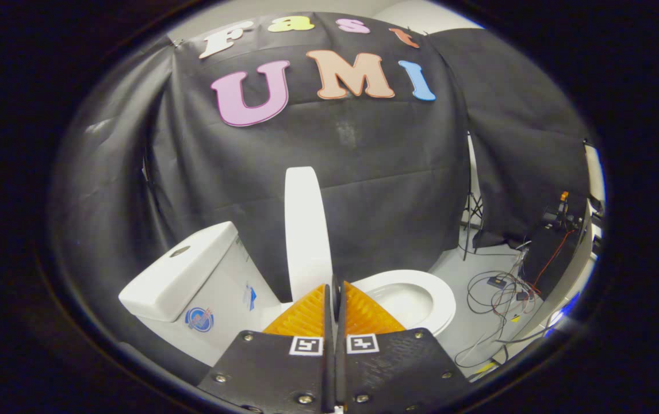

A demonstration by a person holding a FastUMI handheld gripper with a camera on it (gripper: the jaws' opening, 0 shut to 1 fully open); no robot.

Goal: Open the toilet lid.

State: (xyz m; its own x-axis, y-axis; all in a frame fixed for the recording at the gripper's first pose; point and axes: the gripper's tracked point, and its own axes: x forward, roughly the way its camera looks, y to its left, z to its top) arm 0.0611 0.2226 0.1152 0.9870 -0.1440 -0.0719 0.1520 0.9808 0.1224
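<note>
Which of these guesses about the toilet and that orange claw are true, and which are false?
1. The toilet lid stands raised, nearly upright. True.
2. The claw is wide open. False: its two orange fingers are shut together, with only a thin slit between them.
3. The claw grips the lid. False: its fingers hold nothing; the lid rises just beyond their tips.
4. The bowl is uncovered, its seat ring showing. True.
5. The cistern lies on the same side of the lid as the bowl. False: they lie on opposite sides of it.
6. Cables lie on the floor beyond the bowl. True.
</note>
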